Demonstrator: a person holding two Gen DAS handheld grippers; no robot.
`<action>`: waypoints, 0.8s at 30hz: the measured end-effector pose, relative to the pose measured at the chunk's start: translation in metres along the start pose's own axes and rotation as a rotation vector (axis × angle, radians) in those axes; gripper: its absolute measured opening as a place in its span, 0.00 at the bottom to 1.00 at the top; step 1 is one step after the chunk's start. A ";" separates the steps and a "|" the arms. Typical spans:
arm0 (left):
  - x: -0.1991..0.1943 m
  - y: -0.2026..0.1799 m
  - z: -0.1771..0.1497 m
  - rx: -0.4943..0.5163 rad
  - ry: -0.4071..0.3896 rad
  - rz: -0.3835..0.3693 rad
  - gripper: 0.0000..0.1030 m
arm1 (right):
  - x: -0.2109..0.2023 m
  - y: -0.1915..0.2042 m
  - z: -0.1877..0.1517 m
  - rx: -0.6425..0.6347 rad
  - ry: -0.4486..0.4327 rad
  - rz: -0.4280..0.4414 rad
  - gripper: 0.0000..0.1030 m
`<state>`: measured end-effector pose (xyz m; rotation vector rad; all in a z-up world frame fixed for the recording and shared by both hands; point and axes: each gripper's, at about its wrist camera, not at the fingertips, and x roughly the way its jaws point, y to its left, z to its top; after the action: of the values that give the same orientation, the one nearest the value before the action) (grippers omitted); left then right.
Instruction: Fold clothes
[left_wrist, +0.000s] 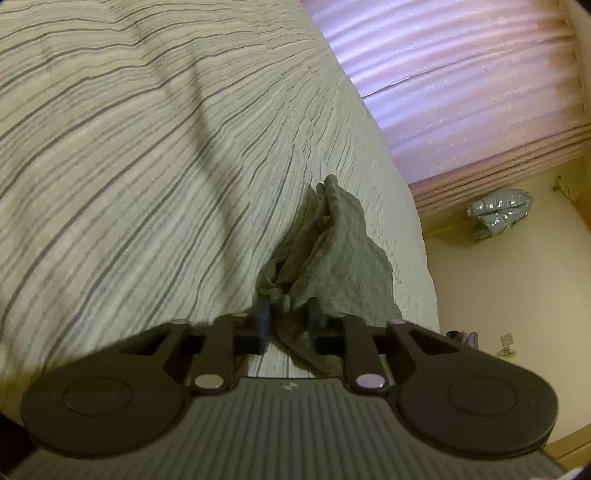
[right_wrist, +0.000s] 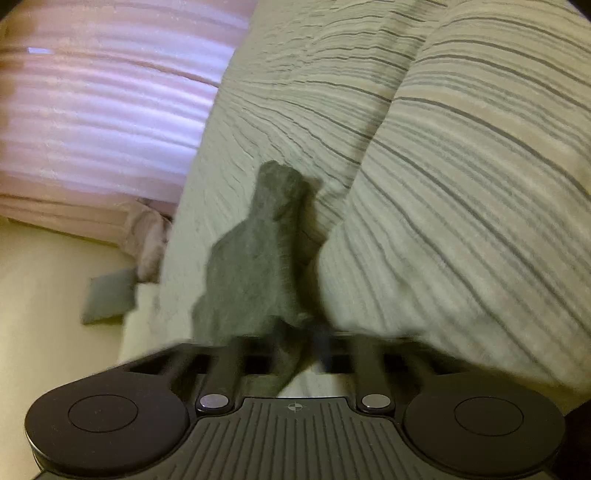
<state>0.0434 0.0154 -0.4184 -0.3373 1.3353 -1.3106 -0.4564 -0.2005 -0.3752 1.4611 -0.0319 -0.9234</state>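
Note:
A grey garment (left_wrist: 332, 251) hangs bunched over the striped bed cover (left_wrist: 147, 166). My left gripper (left_wrist: 289, 317) is shut on its near edge, with cloth pinched between the two dark fingers and trailing away toward the bed's right side. In the right wrist view the same grey garment (right_wrist: 258, 251) rises in a crumpled peak. My right gripper (right_wrist: 301, 332) is shut on its lower folds. That view is blurred, and the cloth hides most of the left finger. The garment looks lifted a little off the cover, stretched between both grippers.
The bed cover (right_wrist: 461, 184) humps up high on the right. A pink pleated curtain (left_wrist: 461, 92) runs along the bed's far side. On the cream floor lie a silver crumpled bag (left_wrist: 498, 210) and a small grey pad (right_wrist: 109, 295).

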 end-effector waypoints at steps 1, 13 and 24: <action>-0.001 -0.002 0.001 0.022 0.002 0.004 0.10 | 0.000 -0.001 0.001 -0.001 0.000 -0.007 0.06; -0.043 -0.037 0.013 0.268 -0.099 0.201 0.07 | -0.014 0.042 -0.015 -0.435 -0.050 -0.153 0.09; 0.023 -0.122 -0.034 0.789 -0.034 0.246 0.08 | 0.039 0.102 -0.078 -1.000 -0.085 -0.171 0.09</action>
<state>-0.0507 -0.0274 -0.3418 0.3377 0.7136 -1.4933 -0.3365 -0.1730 -0.3221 0.4974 0.4404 -0.9321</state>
